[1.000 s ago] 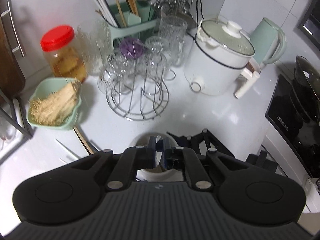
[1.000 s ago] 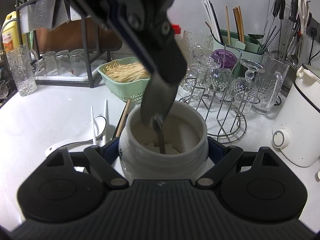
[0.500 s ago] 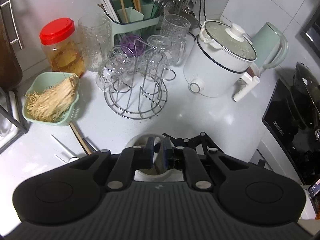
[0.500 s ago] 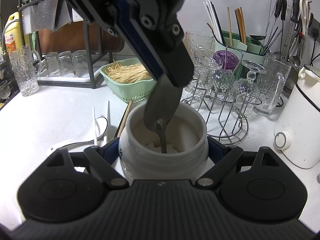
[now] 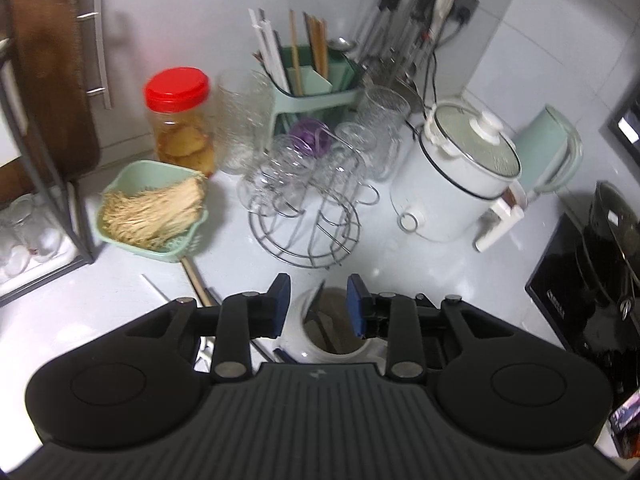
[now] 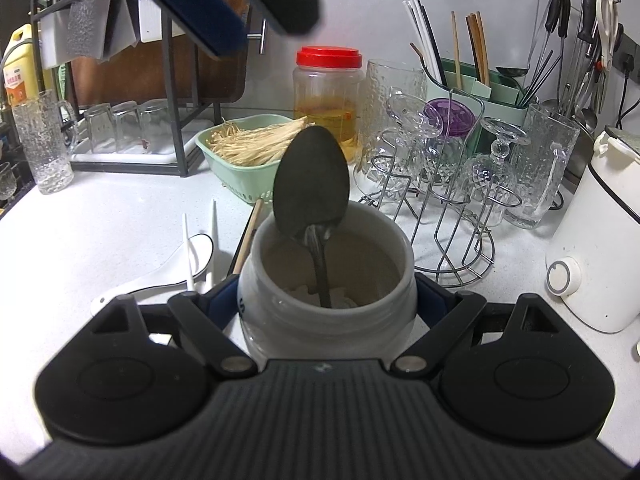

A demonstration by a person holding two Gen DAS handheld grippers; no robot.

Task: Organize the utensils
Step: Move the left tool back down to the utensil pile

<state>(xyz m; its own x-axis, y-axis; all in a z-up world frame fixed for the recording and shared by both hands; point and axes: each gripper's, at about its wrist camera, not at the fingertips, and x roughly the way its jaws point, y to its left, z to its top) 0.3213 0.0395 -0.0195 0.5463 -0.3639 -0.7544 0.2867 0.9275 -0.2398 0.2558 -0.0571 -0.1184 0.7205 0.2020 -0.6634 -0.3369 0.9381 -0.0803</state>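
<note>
While the right hand-held gripper [image 6: 326, 300] clamps the jar [image 6: 326, 276], only its view shows the spoon [image 6: 312, 184] free.

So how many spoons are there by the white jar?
2. A dark metal spoon stands in the white jar, bowl end up; a white spoon lies on the counter left of it. More may hide among the hanging tools.

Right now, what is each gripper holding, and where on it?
Right gripper clamps the white jar by its sides. Left gripper, just opened, holds nothing.
</note>
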